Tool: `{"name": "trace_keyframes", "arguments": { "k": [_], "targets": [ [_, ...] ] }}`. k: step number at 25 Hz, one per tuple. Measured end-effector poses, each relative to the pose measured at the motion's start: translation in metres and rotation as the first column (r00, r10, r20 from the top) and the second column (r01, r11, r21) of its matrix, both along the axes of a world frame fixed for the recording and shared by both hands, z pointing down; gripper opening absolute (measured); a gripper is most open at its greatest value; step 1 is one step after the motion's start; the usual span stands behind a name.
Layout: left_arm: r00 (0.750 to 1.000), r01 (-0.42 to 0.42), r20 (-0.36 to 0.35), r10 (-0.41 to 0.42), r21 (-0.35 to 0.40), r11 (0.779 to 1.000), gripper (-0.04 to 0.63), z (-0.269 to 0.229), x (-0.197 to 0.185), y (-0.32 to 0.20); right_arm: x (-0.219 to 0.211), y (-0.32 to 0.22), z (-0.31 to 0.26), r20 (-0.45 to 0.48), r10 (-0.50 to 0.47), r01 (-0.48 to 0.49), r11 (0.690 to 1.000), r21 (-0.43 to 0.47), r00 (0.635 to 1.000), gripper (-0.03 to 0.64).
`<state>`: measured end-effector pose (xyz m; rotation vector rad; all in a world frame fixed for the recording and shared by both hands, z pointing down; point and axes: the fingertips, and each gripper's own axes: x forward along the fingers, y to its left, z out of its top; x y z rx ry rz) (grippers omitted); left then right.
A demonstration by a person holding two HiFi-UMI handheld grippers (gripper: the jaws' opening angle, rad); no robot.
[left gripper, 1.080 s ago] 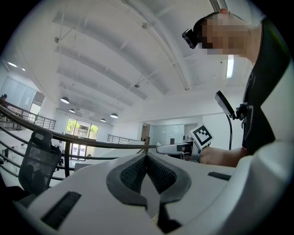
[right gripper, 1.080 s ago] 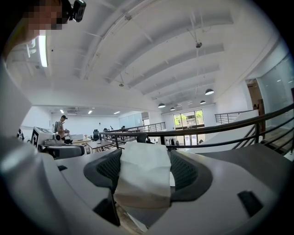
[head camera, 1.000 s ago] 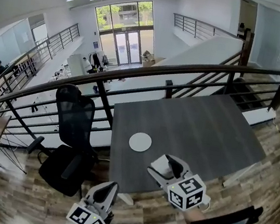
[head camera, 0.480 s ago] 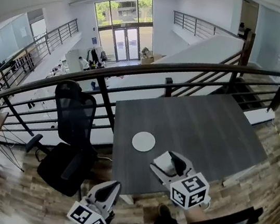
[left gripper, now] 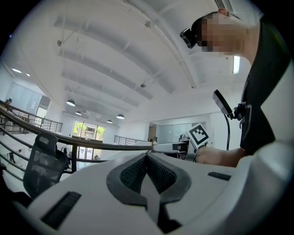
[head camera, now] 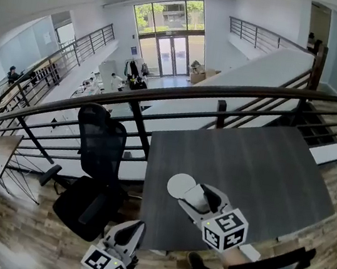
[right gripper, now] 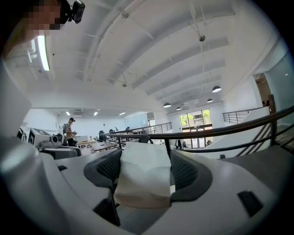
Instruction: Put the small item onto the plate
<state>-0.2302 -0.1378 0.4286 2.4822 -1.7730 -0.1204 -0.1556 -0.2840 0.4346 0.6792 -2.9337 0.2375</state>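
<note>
The right gripper [head camera: 196,197] is clamped on a small white item [right gripper: 143,176]. Its two dark ribbed pads [right gripper: 186,170] press in from either side, and they stand fairly wide because the piece fills the gap between them. The item looks soft and folded, plain white on the face I can see, with no print on it that I can read. It is longer than it is wide. Its long side runs along the jaws, pointing out towards their tips, its far edge sits about level with those tips, and the near end bulges out below the pads. From above, the gripper's nose sits at the right edge of the round white plate [head camera: 178,183], which lies flat near the left front of the grey table [head camera: 258,170]. The item is up in the grip and not lying on the plate. The only markings close by are the black-and-white square patterns on the right marker cube [head camera: 224,229] and the left marker cube [head camera: 104,262], which are coded blocks rather than letters. The left gripper [head camera: 131,229] hangs off the table over the wooden floor [head camera: 13,233], near the front left corner and close to a black office chair [head camera: 100,145]. Its jaws are pressed together with nothing between them. A dark railing [head camera: 162,95] runs behind the table.
</note>
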Motion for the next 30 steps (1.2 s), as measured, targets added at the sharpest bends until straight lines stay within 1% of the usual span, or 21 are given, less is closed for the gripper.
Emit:
{"name": "trace_keyframes", "arguments": {
  "k": [5,13,15,18,23,25,28,30],
  "targets": [
    [0.999,0.026,-0.026,-0.025,0.043,0.999,0.003,-0.02,0.003,-0.033,-0.009,-0.04,-0.01,0.013,-0.032,0.032,0.999,0.011,0.999,0.334],
    [0.998,0.066,-0.017,-0.066,0.013,0.998,0.003,-0.019,-0.002,-0.077,-0.029,-0.089,-0.01,0.02,-0.087,0.086,0.996,0.002,0.996,0.334],
    [0.997,0.077,0.004,-0.077,0.001,0.997,0.003,-0.021,-0.002,-0.085,-0.031,-0.098,-0.011,0.018,-0.099,0.1,0.995,-0.005,0.995,0.334],
    [0.994,0.103,0.028,-0.103,-0.02,0.994,0.003,-0.02,-0.006,-0.092,-0.035,-0.109,-0.011,0.013,-0.113,0.113,0.994,-0.01,0.994,0.334],
    [0.99,0.13,0.05,-0.129,-0.01,0.991,0.003,-0.024,-0.009,-0.099,-0.043,-0.125,-0.005,0.01,-0.118,0.118,0.993,-0.019,0.993,0.334],
    [0.989,0.143,0.049,-0.142,-0.004,0.99,0.003,-0.024,-0.012,-0.102,-0.048,-0.132,-0.003,0.005,-0.125,0.125,0.992,-0.022,0.992,0.334],
    [0.986,0.162,0.043,-0.161,-0.024,0.986,0.003,-0.021,-0.015,-0.105,-0.055,-0.14,0.009,-0.011,-0.138,0.137,0.99,-0.041,0.99,0.334],
    [0.985,0.166,0.047,-0.164,-0.024,0.986,0.003,-0.019,-0.017,-0.108,-0.061,-0.143,0.022,-0.026,-0.145,0.144,0.988,-0.057,0.989,0.334]
  ]
}}
